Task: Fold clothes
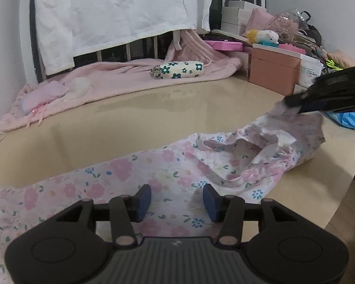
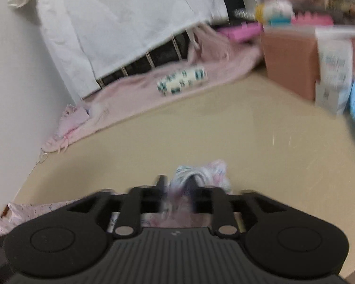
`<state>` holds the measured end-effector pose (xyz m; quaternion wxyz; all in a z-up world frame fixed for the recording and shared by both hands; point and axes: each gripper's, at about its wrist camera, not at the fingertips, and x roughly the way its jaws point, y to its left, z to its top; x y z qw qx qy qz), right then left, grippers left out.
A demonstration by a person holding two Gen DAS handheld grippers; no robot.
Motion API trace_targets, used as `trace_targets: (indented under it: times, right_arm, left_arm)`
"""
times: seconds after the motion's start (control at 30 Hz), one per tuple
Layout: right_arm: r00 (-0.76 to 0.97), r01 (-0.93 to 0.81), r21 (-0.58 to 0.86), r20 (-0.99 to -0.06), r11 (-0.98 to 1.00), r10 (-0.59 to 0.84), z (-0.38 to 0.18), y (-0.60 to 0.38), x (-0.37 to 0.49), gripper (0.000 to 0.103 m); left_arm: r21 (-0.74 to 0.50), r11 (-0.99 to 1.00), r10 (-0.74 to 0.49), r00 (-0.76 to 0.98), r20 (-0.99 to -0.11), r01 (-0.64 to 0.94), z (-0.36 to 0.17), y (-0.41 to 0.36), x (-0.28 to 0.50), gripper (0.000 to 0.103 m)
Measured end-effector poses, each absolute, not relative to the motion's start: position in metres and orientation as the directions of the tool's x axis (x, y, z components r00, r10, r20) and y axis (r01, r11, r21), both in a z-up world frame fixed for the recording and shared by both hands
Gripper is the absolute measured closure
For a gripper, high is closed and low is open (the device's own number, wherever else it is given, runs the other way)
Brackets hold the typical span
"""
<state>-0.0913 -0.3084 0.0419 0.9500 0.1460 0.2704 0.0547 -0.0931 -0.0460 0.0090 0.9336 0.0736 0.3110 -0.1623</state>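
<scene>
The floral garment (image 1: 153,172), white with pink and blue flowers, lies stretched across the beige surface (image 1: 130,118), running under the left hand-held gripper (image 1: 177,202) and away to its right. Its far end is lifted off the surface and bunched where the right hand-held gripper (image 1: 295,105) pinches it. In the right wrist view, which is blurred, a wad of the same cloth (image 2: 198,177) sits clamped between that gripper's (image 2: 177,189) fingers. The left hand-held gripper is spread wide, its blue pads (image 1: 143,202) just above the fabric, holding nothing. Ahead of both grippers, well apart from them, a pink blanket (image 1: 120,78) carries a rolled flower-print bundle (image 1: 177,69); a brown box (image 1: 274,71) stands ahead to the right.
</scene>
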Motion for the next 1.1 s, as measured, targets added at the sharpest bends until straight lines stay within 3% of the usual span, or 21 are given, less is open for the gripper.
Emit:
trace_targets:
  times: [0.1, 0.2, 0.27, 0.3, 0.33, 0.4, 0.57, 0.7, 0.77, 0.9, 0.93, 1.1]
  right_arm:
    - [0.858, -0.067, 0.202, -0.489, 0.977, 0.160, 0.050, -0.303, -0.109, 0.055]
    - [0.823, -0.198, 0.177, -0.504, 0.964, 0.261, 0.039, -0.288, -0.105, 0.055]
    - [0.768, -0.269, 0.151, -0.562, 0.951, 0.306, 0.024, -0.275, -0.095, 0.056]
    - [0.728, -0.281, 0.153, -0.609, 0.948, 0.314, 0.018, -0.271, -0.088, 0.058]
    - [0.716, -0.282, 0.175, -0.616, 0.943, 0.328, 0.018, -0.273, -0.088, 0.066]
    - [0.731, -0.284, 0.234, -0.575, 0.930, 0.367, 0.027, -0.287, -0.096, 0.067]
    - [0.815, -0.199, 0.329, -0.467, 0.923, 0.342, 0.044, -0.342, -0.115, 0.062]
    - [0.818, -0.136, 0.323, -0.497, 0.937, 0.290, 0.029, -0.353, -0.104, 0.062]
    - [0.797, -0.157, 0.312, -0.520, 0.937, 0.307, 0.020, -0.349, -0.090, 0.054]
    - [0.785, -0.123, 0.247, -0.568, 0.961, 0.246, 0.007, -0.339, -0.071, 0.051]
    - [0.782, -0.131, 0.231, -0.574, 0.964, 0.244, 0.005, -0.335, -0.070, 0.052]
    - [0.793, -0.176, 0.072, -0.580, 0.982, 0.185, -0.002, -0.308, -0.076, 0.081]
  left_arm:
    - [-0.022, 0.916, -0.341, 0.747, -0.571, 0.401, 0.025, -0.052, -0.098, 0.054]
    - [-0.033, 0.857, -0.451, 0.716, -0.533, 0.515, 0.035, -0.078, -0.103, 0.049]
    - [0.003, 0.854, -0.433, 0.712, -0.553, 0.521, 0.030, -0.097, -0.101, 0.050]
    - [0.016, 0.862, -0.409, 0.712, -0.571, 0.507, 0.025, -0.103, -0.099, 0.056]
    - [0.030, 0.869, -0.384, 0.711, -0.589, 0.494, 0.020, -0.108, -0.097, 0.060]
    - [0.044, 0.880, -0.350, 0.707, -0.615, 0.473, 0.011, -0.114, -0.094, 0.063]
    - [0.017, 0.885, -0.369, 0.722, -0.585, 0.466, 0.006, -0.103, -0.096, 0.062]
    - [-0.039, 0.899, -0.385, 0.744, -0.546, 0.437, 0.018, -0.090, -0.102, 0.063]
    - [-0.094, 0.885, -0.442, 0.756, -0.483, 0.457, 0.027, -0.078, -0.109, 0.062]
    - [-0.140, 0.862, -0.495, 0.746, -0.445, 0.488, 0.037, -0.070, -0.117, 0.052]
    - [-0.126, 0.862, -0.489, 0.743, -0.456, 0.490, 0.035, -0.073, -0.118, 0.052]
    - [-0.141, 0.850, -0.497, 0.684, -0.533, 0.508, 0.012, -0.082, -0.110, 0.053]
